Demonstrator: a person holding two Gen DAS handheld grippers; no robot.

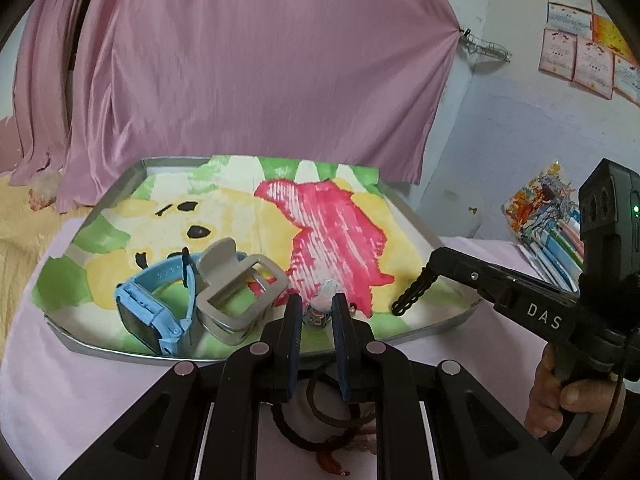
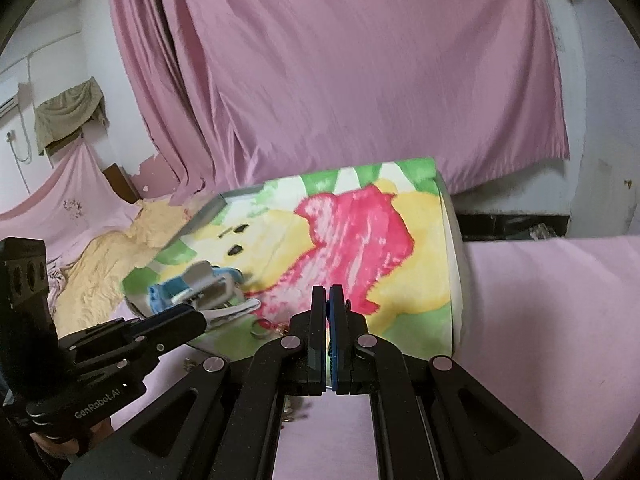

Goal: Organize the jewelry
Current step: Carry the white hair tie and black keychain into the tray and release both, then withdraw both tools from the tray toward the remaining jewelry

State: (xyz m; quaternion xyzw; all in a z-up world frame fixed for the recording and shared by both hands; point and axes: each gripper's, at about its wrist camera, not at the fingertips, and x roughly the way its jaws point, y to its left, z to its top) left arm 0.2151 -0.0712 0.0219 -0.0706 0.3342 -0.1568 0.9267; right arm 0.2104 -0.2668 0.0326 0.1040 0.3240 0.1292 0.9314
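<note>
A metal tray (image 1: 452,320) lined with a yellow, pink and green cloth sits on a pink cover. On its near left lie a blue watch (image 1: 148,308) and a grey claw clip (image 1: 240,284). A small ring with a clear piece (image 1: 320,312) lies on the cloth just beyond my left gripper (image 1: 317,312), which is open with its fingertips on either side of it. My right gripper (image 2: 327,300) is shut and empty over the tray's near right part; from the left wrist it shows as a black tip (image 1: 408,296). The ring (image 2: 258,330) lies left of it.
Brown cords and a red tassel (image 1: 332,428) lie on the pink cover under my left gripper. A hand (image 1: 568,396) holds the right gripper's handle. Books (image 1: 556,236) are stacked at the right, a yellow blanket (image 2: 108,264) lies at the left, and a pink curtain (image 1: 256,72) hangs behind.
</note>
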